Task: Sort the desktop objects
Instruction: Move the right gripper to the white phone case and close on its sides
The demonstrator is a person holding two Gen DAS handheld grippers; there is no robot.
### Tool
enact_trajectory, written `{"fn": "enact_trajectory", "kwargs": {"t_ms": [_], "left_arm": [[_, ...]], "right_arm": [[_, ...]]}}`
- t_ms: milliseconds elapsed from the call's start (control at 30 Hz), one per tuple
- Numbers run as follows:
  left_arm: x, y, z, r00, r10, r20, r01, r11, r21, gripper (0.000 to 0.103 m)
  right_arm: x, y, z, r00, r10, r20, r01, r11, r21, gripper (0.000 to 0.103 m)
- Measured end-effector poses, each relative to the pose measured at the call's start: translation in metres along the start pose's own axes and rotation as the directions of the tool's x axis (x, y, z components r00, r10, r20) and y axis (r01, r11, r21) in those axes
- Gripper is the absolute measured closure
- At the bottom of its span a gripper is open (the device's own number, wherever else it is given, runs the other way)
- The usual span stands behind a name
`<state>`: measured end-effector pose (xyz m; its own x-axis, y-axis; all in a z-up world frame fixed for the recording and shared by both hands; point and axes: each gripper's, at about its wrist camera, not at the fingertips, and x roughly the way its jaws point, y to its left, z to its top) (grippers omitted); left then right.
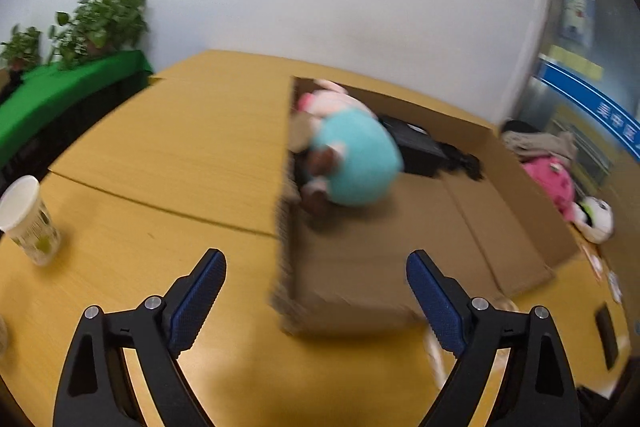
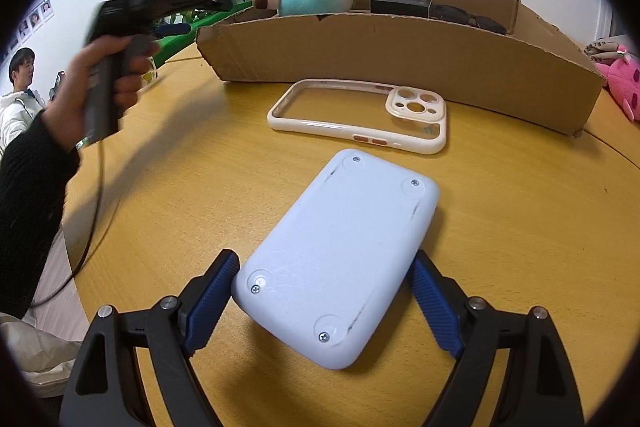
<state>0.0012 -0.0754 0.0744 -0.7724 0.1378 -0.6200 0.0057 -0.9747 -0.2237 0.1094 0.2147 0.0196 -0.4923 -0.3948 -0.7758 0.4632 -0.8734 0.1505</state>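
Left wrist: my left gripper (image 1: pixel 316 291) nearest, jaws released, nothing between them, over bare table (image 1: pixel 120 247) at the box (image 1: pixel 360 287) corner. Plush (image 1: pixel 356 163) and dark items already lie inside the box. A cup (image 1: pixel 28 219) stands near the table's left edge.

Right wrist: my right gripper (image 2: pixel 324 291) straddles the white slab (image 2: pixel 340 251); contact unclear. Case (image 2: pixel 360 115) lies beyond it, against the box wall. Step: grasping the slab. Next: clench, lift over the wall. Room is clear ahead.

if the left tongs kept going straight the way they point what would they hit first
Most likely the near corner of the cardboard box, which sits straight ahead between the open left tongs. Depth is blurred, so the yellow tabletop just before it could come first.
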Motion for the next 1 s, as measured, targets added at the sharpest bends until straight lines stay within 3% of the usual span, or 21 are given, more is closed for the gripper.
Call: {"fn": "enact_trajectory", "kwargs": {"t_ms": [133, 233, 300, 400, 533, 667, 767, 867, 1000], "left_arm": [[0.008, -0.025, -0.012, 1.0, -0.005, -0.007, 0.006, 0.999, 0.048, 0.009], [0.02, -0.023, -0.006, 1.0, 0.013, 0.011, -0.013, 0.999, 0.036, 0.009], [0.031, -0.018, 0.001, 0.999, 0.048, -0.009, -0.047, 0.998, 0.038, 0.015], [0.044, -0.013, 0.011, 0.993, 0.122, 0.003, -0.122, 0.991, 0.058, 0.015], [0.052, -0.001, 0.022, 0.989, 0.146, -0.003, -0.145, 0.987, 0.062, 0.015], [0.041, 0.004, 0.021, 0.994, 0.103, -0.034, -0.103, 0.994, 0.022, 0.015], [0.02, -0.003, 0.01, 0.998, 0.023, -0.06, -0.024, 1.0, -0.016, 0.01], [-0.01, -0.02, -0.008, 0.997, -0.047, -0.054, 0.048, 0.999, 0.012, 0.003], [-0.046, -0.034, -0.026, 0.994, -0.109, -0.008, 0.109, 0.992, 0.066, 0.001]], "right_arm": [[0.0, 0.005, -0.001, 1.0, 0.005, -0.004, -0.005, 1.0, -0.012, 0.017], [-0.001, 0.008, -0.002, 1.0, 0.007, -0.012, -0.008, 1.0, -0.02, 0.017], [-0.002, 0.008, -0.003, 1.0, 0.011, -0.01, -0.011, 1.0, -0.011, 0.017], [-0.003, 0.007, -0.004, 1.0, 0.016, -0.005, -0.015, 1.0, 0.009, 0.017], [-0.004, 0.006, -0.003, 1.0, 0.014, -0.002, -0.014, 1.0, 0.023, 0.017], [-0.003, 0.006, -0.002, 1.0, 0.015, 0.003, -0.015, 1.0, 0.021, 0.017], [-0.002, 0.006, 0.0, 1.0, 0.022, 0.004, -0.022, 1.0, 0.016, 0.016], [-0.005, 0.002, 0.002, 0.998, 0.056, 0.008, -0.056, 0.998, 0.036, 0.016], [-0.021, -0.017, 0.005, 0.99, 0.131, 0.057, -0.137, 0.983, 0.118, 0.016]]}}
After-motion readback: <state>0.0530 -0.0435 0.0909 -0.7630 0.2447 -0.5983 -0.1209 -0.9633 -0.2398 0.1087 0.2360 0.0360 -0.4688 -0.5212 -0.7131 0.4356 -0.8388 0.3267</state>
